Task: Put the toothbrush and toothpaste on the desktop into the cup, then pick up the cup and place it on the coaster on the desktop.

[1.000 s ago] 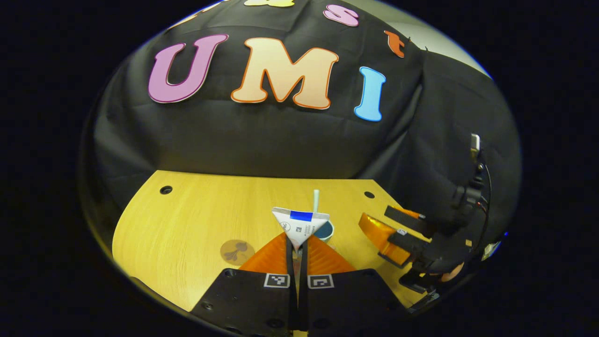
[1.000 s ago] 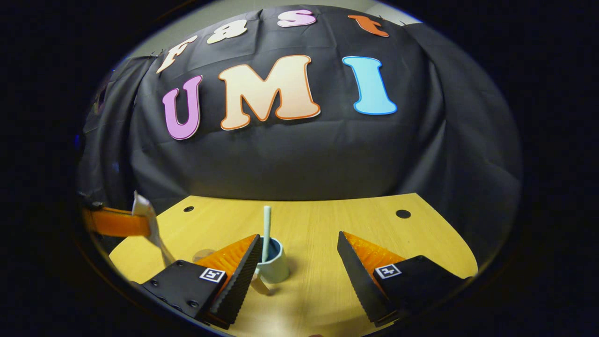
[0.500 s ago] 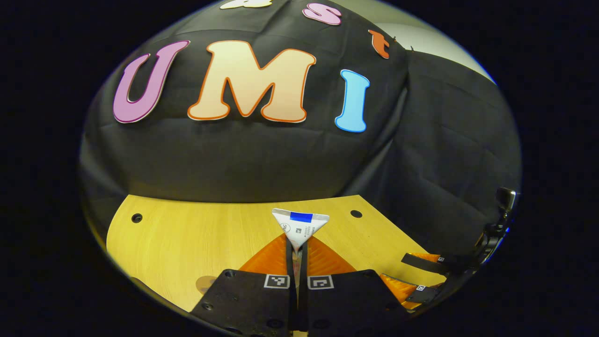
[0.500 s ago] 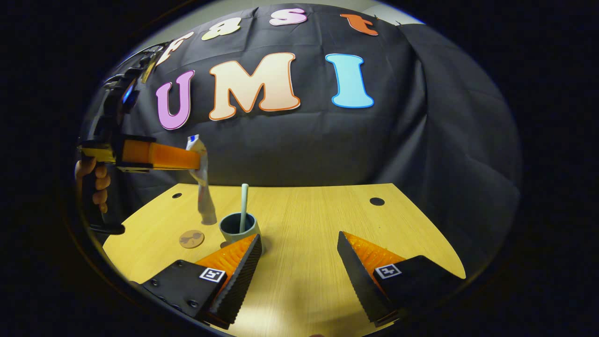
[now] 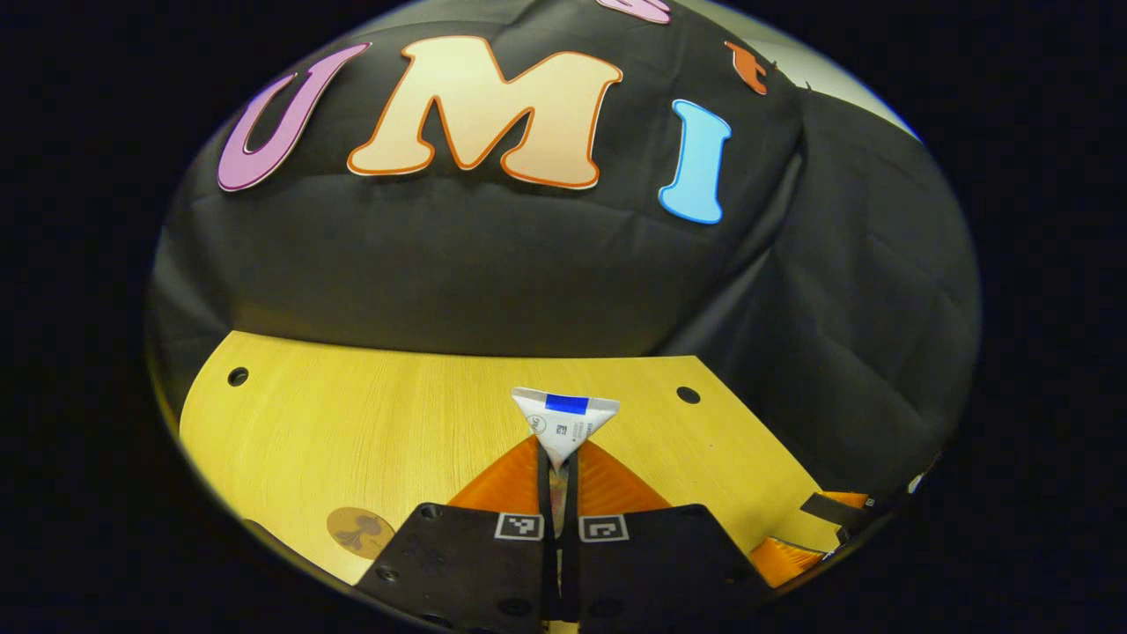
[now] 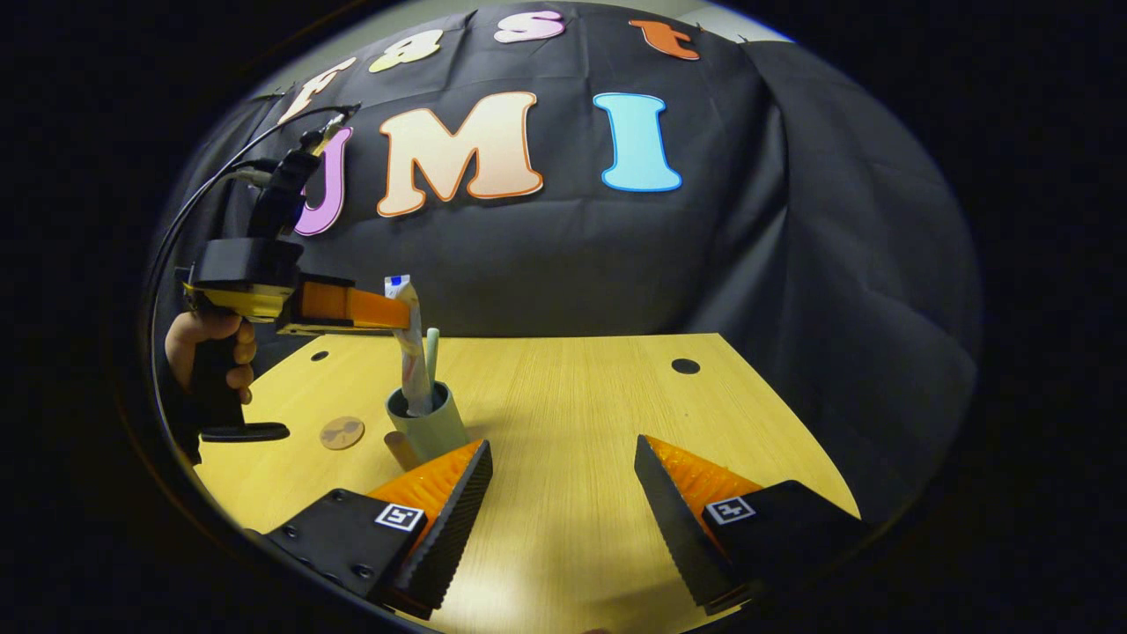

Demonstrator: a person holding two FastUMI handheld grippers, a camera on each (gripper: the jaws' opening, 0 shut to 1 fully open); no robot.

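Soft laminate toothpaste [image 6: 409, 343], pinched at its flat crimp by the closed left gripper [image 5: 558, 467], is lowered into the cup [image 6: 427, 424]; right gripper [image 6: 563, 480] is held agape, empty.

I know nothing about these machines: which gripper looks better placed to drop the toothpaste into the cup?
Left. The left gripper is shut on the toothpaste, whose lower end already sits in the cup beside the toothbrush. The right gripper is open, holding nothing.

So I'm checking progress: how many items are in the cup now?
2: a pale green toothbrush standing in the grey-green cup, and a white toothpaste tube with its lower end inside, gripped by the left gripper.
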